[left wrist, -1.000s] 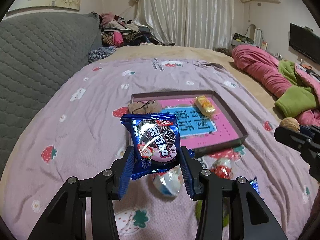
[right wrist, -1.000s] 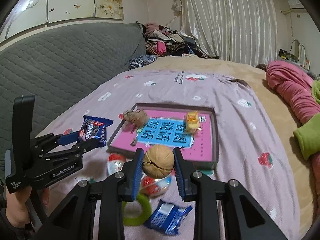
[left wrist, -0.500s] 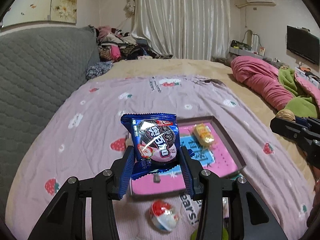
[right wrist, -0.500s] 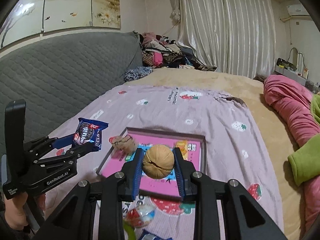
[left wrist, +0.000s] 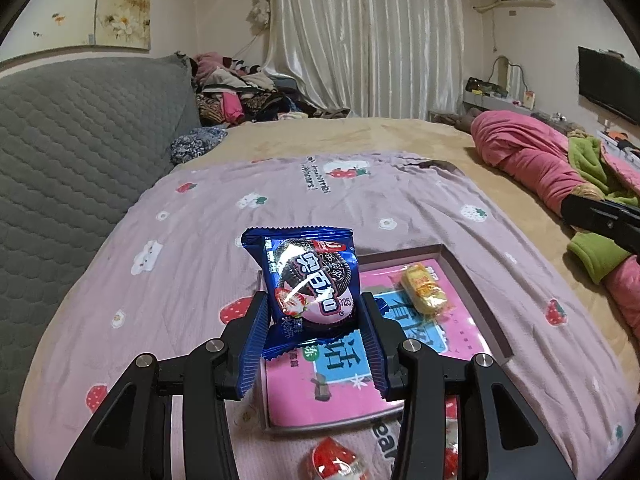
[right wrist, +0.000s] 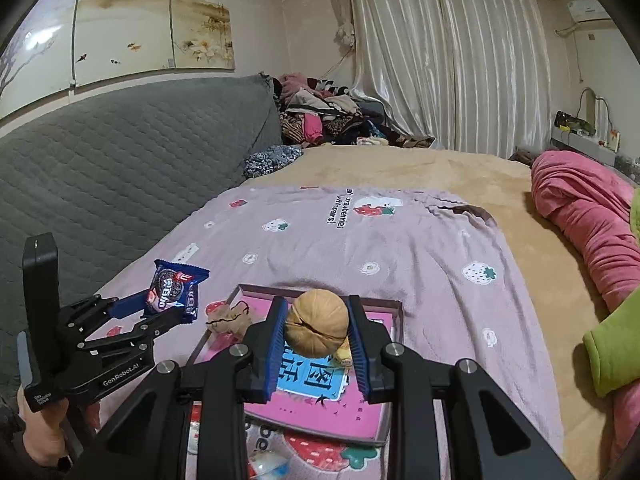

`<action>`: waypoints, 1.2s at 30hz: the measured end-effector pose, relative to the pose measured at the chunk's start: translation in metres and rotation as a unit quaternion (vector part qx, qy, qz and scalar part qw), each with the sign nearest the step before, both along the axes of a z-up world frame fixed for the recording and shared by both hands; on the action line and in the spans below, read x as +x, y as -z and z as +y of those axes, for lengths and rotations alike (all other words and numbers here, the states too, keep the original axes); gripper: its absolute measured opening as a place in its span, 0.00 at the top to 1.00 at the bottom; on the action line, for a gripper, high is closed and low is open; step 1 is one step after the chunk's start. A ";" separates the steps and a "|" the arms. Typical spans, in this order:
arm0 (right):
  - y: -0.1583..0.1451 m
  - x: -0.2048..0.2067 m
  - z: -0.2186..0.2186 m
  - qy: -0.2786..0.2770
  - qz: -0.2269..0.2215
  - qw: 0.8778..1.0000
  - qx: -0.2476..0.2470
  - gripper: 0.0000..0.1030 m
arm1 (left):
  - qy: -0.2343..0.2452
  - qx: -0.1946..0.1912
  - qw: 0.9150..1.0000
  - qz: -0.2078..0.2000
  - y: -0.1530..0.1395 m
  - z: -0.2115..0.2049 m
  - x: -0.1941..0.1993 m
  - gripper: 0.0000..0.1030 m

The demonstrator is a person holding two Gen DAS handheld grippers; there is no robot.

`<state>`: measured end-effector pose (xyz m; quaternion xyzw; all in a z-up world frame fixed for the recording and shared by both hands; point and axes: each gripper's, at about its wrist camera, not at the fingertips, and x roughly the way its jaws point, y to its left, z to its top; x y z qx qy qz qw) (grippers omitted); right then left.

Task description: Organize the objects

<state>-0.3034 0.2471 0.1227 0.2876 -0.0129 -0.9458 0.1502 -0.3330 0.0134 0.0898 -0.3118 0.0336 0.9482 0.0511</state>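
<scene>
Blue foil catches the eye: the left gripper [left wrist: 314, 326] is clamped on a cookie packet [left wrist: 310, 280], held in the air over the near left corner of the pink tray [left wrist: 472, 280]. The right gripper [right wrist: 318, 338] is closed tight around a walnut [right wrist: 318, 328], above the tray's middle. Already lying in the tray are a yellow wrapped sweet [left wrist: 424, 290] and a crumpled brown wrapper [right wrist: 230, 318]. Still loose on the bedspread [left wrist: 200, 248], near the tray's near edge, is at least one red-and-white sweet [left wrist: 334, 460]. I judge the sorting partly done.
</scene>
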 end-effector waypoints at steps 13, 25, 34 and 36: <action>0.038 -0.031 -0.004 -0.003 -0.022 1.000 -0.001 0.71 | -0.014 0.026 0.999 -0.026 0.042 -0.012 -0.032 0.55; 0.087 -0.050 -0.011 -0.005 -0.062 0.998 0.007 0.71 | -0.013 0.024 0.998 -0.057 0.090 -0.011 -0.051 0.55; 0.132 -0.061 -0.013 -0.006 -0.102 0.995 0.012 0.71 | -0.013 0.029 0.997 -0.070 0.121 -0.014 -0.056 0.55; 0.141 -0.063 -0.012 -0.006 -0.109 0.994 0.011 0.71 | -0.010 0.033 0.997 -0.070 0.124 -0.014 -0.056 0.55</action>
